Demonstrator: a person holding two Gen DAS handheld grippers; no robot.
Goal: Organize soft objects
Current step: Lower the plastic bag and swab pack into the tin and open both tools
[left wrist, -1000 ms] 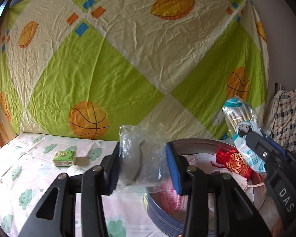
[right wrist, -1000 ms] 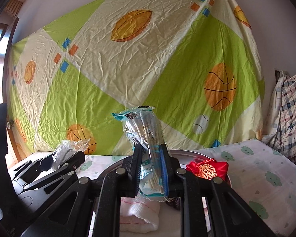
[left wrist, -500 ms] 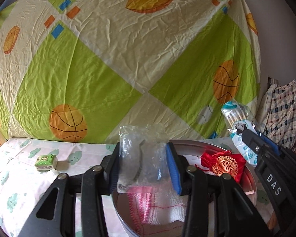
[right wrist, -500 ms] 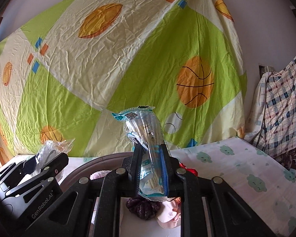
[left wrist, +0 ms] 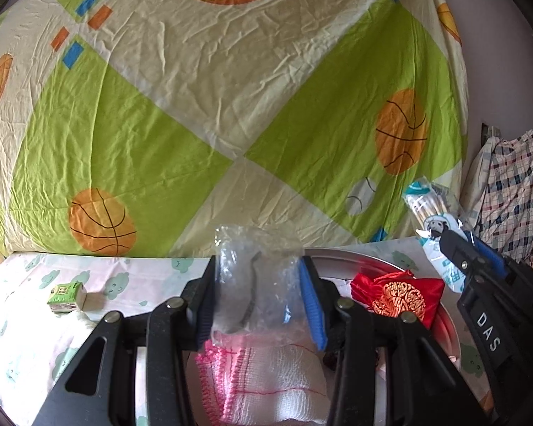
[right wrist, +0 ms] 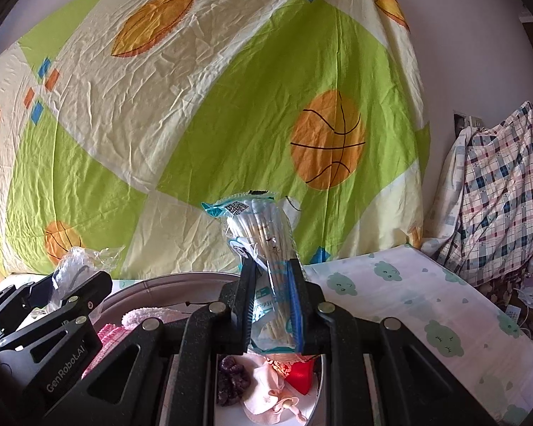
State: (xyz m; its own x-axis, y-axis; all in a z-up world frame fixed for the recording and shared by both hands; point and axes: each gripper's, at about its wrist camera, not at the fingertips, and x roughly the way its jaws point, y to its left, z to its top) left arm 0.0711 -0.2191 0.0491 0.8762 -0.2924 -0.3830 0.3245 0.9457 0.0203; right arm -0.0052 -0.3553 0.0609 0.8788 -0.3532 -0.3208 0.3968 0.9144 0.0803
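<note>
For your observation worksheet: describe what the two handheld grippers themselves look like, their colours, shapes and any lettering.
Both are black, angular linkage frames with silver rivets. On the left gripper and the right gripper, a blue ribbed pad lines one finger and a dark pad the other. White lettering shows: "GenRobot.AI" on the left one's side, "DAS" on the right one's. No cables, sleeves or hands are visible.

Big green and cream sheet (left wrist: 209, 113) with basketball prints hangs over a white wall (right wrist: 479, 53). Daylight on a cloud-print bedsheet (right wrist: 426, 305), plaid cloth (right wrist: 497, 195) piled at right.
</note>
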